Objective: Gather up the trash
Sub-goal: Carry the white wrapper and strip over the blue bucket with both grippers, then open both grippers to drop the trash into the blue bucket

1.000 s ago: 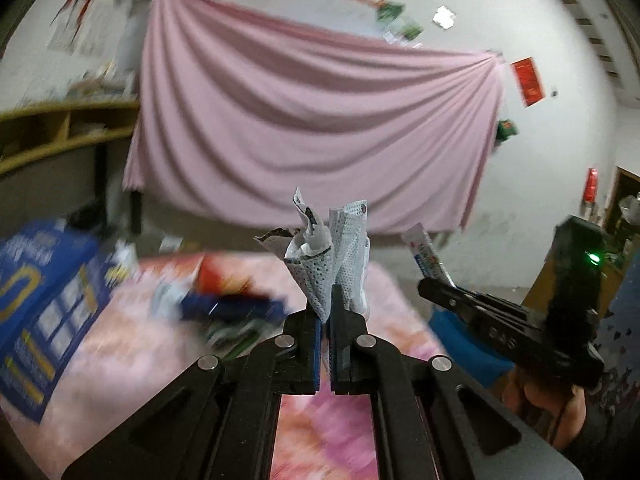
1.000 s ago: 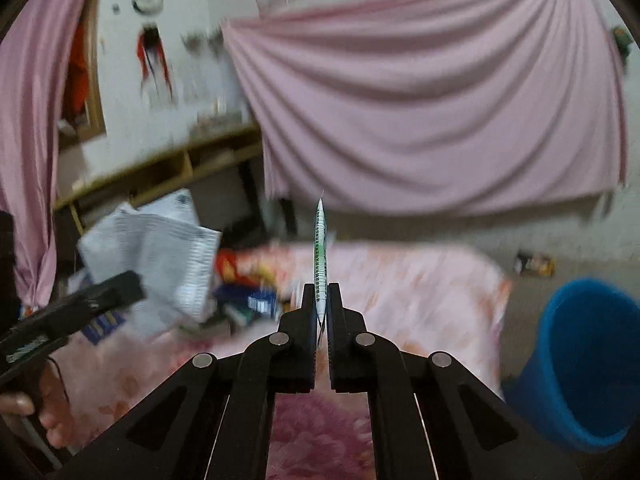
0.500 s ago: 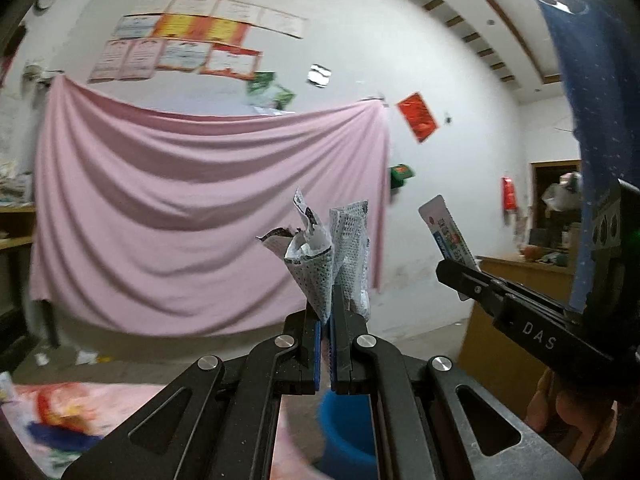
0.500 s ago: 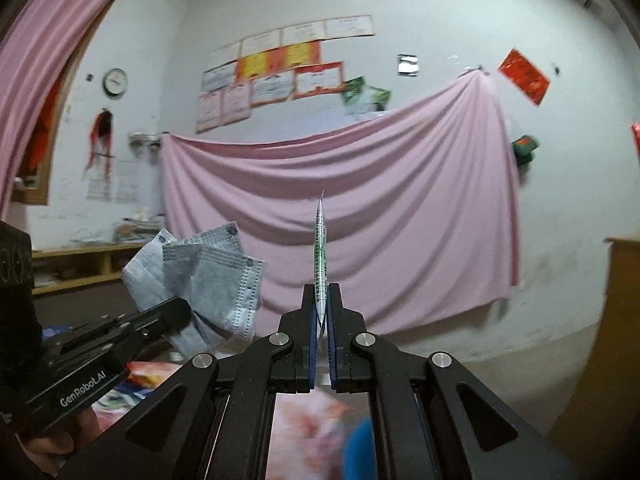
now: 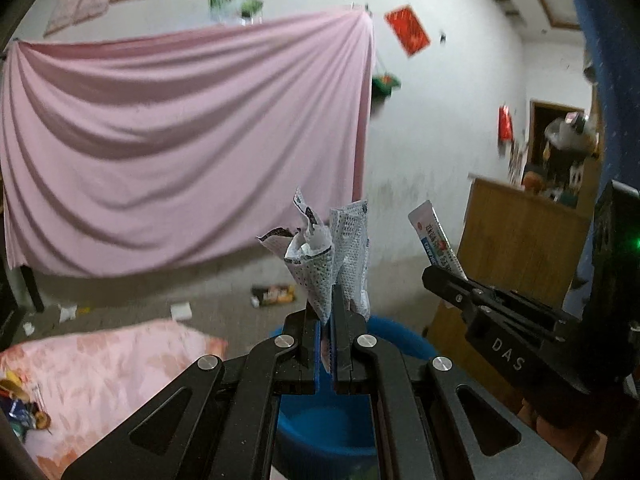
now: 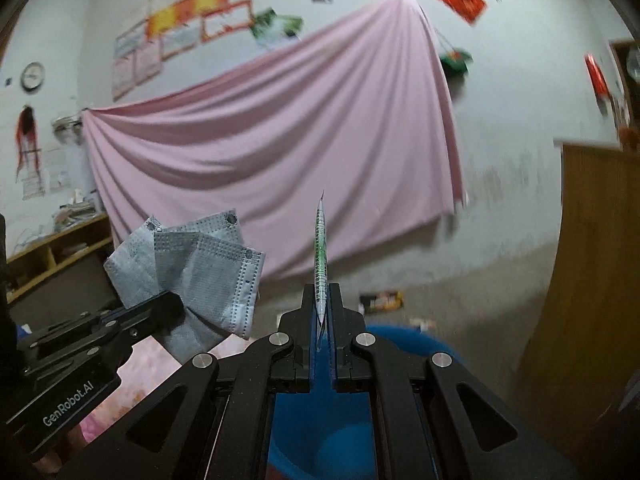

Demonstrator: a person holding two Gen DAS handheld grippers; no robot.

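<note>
L gripper is clamped tight on a crumpled grey mask. It sticks up out of the pads, dotted weave, w/ a scrap of white paper tucked in the folds. No readable print on it.

R gripper is clenched on a flat sachet, edge-on to my R cam so it's just a thin green/white sliver. From L cam the same sachet shows face-on: white, red fruit pic, blue band w/ text too small to read.

Both tools are side by side over the blue bin; the bin's open mouth sits right below the fingers in both views.

Writing I can read: "DAS" on the R gripper body in L cam, "GenRobot.AI" on the L gripper body in R cam.

Bg: pink sheet on wall, wrapper on floor, pink floral cloth lower left.
</note>
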